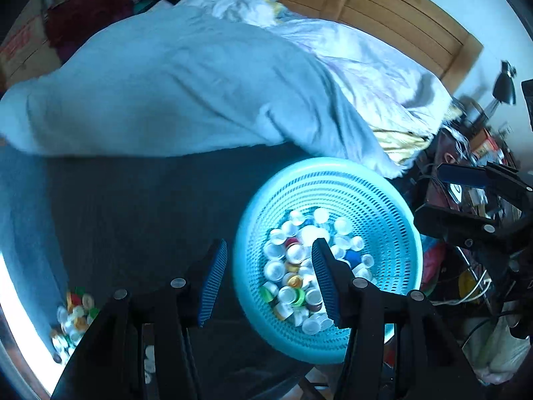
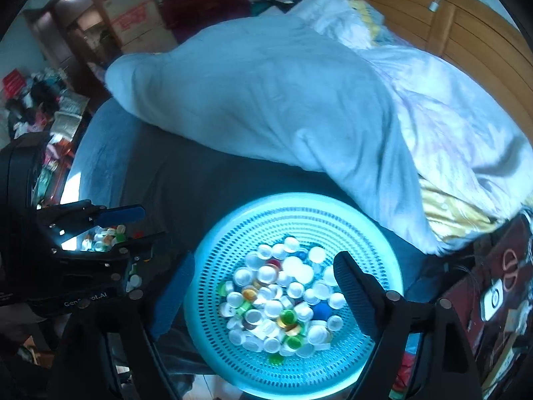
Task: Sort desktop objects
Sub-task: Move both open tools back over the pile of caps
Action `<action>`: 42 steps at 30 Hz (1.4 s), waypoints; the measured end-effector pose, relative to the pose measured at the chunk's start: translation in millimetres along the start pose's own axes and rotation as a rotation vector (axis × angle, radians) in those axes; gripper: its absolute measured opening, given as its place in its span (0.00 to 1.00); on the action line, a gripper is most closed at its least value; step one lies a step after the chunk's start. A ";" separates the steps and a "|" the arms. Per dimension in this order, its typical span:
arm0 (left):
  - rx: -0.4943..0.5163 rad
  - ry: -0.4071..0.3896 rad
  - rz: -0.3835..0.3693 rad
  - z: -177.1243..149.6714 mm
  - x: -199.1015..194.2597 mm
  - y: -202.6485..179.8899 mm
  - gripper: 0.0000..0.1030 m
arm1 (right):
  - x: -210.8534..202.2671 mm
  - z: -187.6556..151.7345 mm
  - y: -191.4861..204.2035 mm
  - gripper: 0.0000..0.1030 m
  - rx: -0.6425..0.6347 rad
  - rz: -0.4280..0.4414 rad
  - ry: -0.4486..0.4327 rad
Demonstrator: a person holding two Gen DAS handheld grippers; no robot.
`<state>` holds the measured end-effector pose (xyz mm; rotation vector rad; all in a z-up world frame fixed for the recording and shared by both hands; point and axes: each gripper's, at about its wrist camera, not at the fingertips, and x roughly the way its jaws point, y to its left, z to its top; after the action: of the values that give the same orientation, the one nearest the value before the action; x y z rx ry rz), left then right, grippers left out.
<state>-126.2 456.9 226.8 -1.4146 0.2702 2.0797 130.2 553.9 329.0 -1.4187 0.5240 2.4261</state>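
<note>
Both grippers, left [image 1: 268, 280] and right [image 2: 263, 295], hover gaping and empty over the cap-filled basket [image 2: 233, 233] (perched near the bed's edge); a clumsy nudge could tip it.

text: "Gen…ot.AI", partly hidden | on: left claw [image 2: 128, 221] body | box print: unreadable

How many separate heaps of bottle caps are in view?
2: one heap in the blue perforated basket, another loose on the dark bed cover at the left. More may be hidden behind the grippers.
</note>
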 end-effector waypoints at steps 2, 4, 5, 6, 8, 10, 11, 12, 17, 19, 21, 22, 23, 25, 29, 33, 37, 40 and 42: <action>-0.068 -0.025 0.029 -20.7 -8.5 26.6 0.46 | 8.0 1.3 25.5 0.90 -0.047 0.040 -0.013; -0.139 -0.047 0.059 -44.0 -15.5 54.5 0.46 | 17.1 -0.7 52.9 0.92 -0.099 0.085 -0.019; -0.178 -0.052 0.076 -56.6 -18.4 69.2 0.46 | 22.8 -2.2 68.6 0.92 -0.131 0.110 -0.019; -0.217 -0.056 0.093 -70.6 -20.9 84.4 0.46 | 29.2 -4.2 84.4 0.92 -0.166 0.137 -0.017; -0.288 -0.057 0.135 -98.4 -23.3 111.8 0.46 | 44.6 -10.9 116.0 0.92 -0.209 0.189 -0.007; -0.355 -0.052 0.169 -125.4 -24.2 137.0 0.46 | 62.9 -20.3 144.5 0.94 -0.245 0.229 0.014; -0.385 -0.045 0.185 -139.4 -23.7 148.9 0.46 | 73.1 -26.3 158.0 0.95 -0.261 0.245 0.023; -0.409 -0.038 0.202 -151.2 -22.8 158.8 0.46 | 83.2 -32.8 169.8 0.97 -0.287 0.269 0.036; -0.493 -0.055 0.257 -218.8 -14.4 198.3 0.46 | 145.0 -72.9 211.8 0.99 -0.368 0.307 0.098; -0.511 -0.080 0.262 -248.3 -5.8 208.9 0.46 | 178.5 -93.7 225.8 0.99 -0.418 0.303 0.113; -0.526 -0.115 0.274 -273.6 4.5 215.3 0.46 | 204.8 -109.6 231.7 0.99 -0.449 0.306 0.112; -0.535 -0.136 0.279 -286.3 10.8 219.1 0.46 | 220.4 -118.1 234.9 0.99 -0.457 0.305 0.100; -0.541 -0.146 0.286 -296.5 16.3 221.3 0.46 | 234.0 -124.6 236.4 0.99 -0.462 0.300 0.090; -0.556 -0.181 0.311 -317.4 26.5 225.1 0.46 | 259.5 -135.2 235.7 0.99 -0.458 0.299 0.067; -0.559 -0.215 0.356 -351.6 48.4 228.3 0.46 | 288.8 -147.7 234.1 0.99 -0.465 0.278 -0.007; -0.572 -0.233 0.392 -377.8 68.7 234.9 0.46 | 303.7 -154.8 233.4 1.00 -0.477 0.267 -0.065; -0.534 -0.309 0.444 -384.6 72.6 228.3 0.53 | 311.8 -157.9 231.1 1.00 -0.466 0.279 -0.082; -0.538 -0.318 0.503 -385.3 74.8 225.2 0.64 | 317.9 -165.5 232.5 1.00 -0.487 0.258 -0.114; -0.535 -0.287 0.518 -381.8 77.7 225.8 0.79 | 320.2 -168.4 236.4 1.00 -0.501 0.237 -0.123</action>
<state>19.0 121.4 -36.2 -1.4062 -0.0576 2.9090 9.5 286.5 11.7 -1.4326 0.0507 2.9598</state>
